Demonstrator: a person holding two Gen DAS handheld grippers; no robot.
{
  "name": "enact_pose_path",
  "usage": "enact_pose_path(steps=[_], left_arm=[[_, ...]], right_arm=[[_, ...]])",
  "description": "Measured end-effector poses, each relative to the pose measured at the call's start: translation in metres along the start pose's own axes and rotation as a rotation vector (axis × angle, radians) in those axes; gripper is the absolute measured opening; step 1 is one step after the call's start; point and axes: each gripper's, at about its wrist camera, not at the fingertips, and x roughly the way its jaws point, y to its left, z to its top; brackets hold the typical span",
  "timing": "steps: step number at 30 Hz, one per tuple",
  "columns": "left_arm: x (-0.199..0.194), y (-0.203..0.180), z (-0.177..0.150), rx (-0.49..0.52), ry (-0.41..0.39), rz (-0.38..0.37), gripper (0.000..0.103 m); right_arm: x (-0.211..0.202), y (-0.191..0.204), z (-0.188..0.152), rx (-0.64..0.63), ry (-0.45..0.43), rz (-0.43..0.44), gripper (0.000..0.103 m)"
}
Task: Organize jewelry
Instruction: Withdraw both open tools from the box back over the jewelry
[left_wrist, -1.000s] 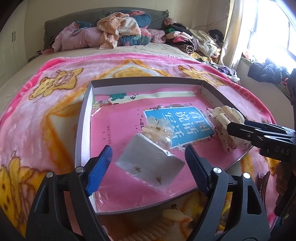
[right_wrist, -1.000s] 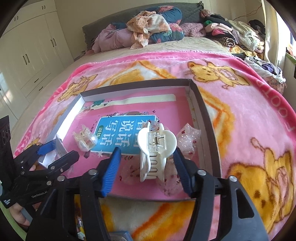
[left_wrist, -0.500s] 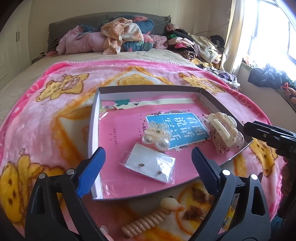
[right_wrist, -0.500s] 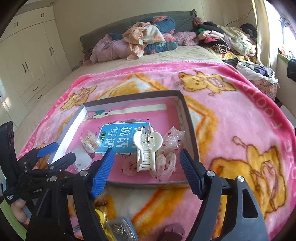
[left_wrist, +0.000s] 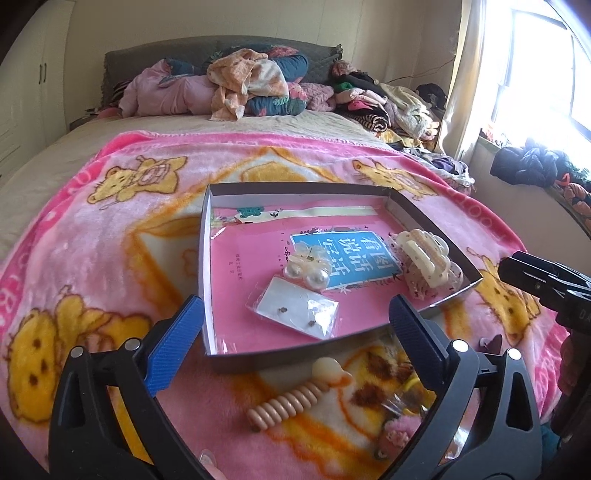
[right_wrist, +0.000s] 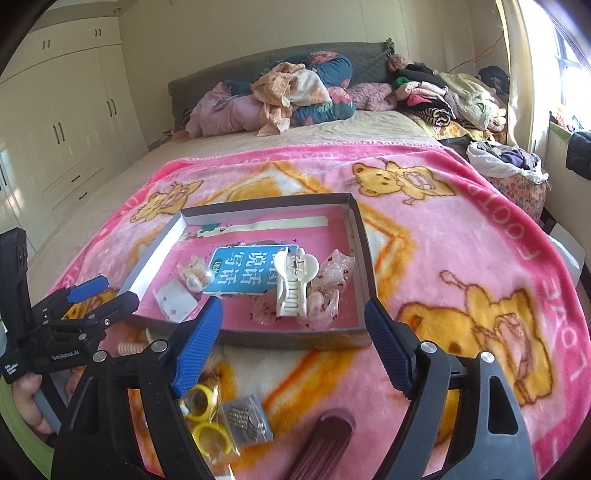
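A shallow grey box (left_wrist: 207, 258) is seen lying on a pink blanket (left_wrist: 110, 229) spread over the bed. Its floor is covered by a pink sheet with a blue printed panel (left_wrist: 347, 258). Four things are held in it. A clear packet with a white card and small stud earrings (left_wrist: 295, 312) lies near the box's front wall. Just behind it, a pair of pearl earrings in clear wrapping (left_wrist: 308, 264) rests at the left edge of the blue panel. A cream claw hair clip (right_wrist: 293, 284) lies towards the right side of the box, set on top of a sheer bow with red dots (right_wrist: 332, 284).

Outside the box, on the blanket in front of it, a peach spiral hair tie (left_wrist: 291, 400) is seen in the left wrist view. In the right wrist view, yellow rings in a packet (right_wrist: 205, 417), a small bag of dark metal pieces (right_wrist: 245, 421) and a dark red ribbed clip (right_wrist: 325, 443) are seen nearer the camera.

The left tool (left_wrist: 295, 336) is spread wide and its jaws are opening; nothing is pinched, and the earring packet lies inside the box just beyond its fingertips. The right tool (right_wrist: 293, 332) is also opening, with nothing gripped; the claw clip lies in the box just ahead of it, apart from both blue pads (right_wrist: 197, 343).
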Motion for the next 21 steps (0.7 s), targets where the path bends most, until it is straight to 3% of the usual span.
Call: enact_pose_path(steps=[21], left_arm=[[-0.045,-0.017,-0.028,0.043,-0.089,-0.018,0.091]], right_arm=[[-0.053,0.017,-0.043,-0.063,-0.058,0.019,0.082]])
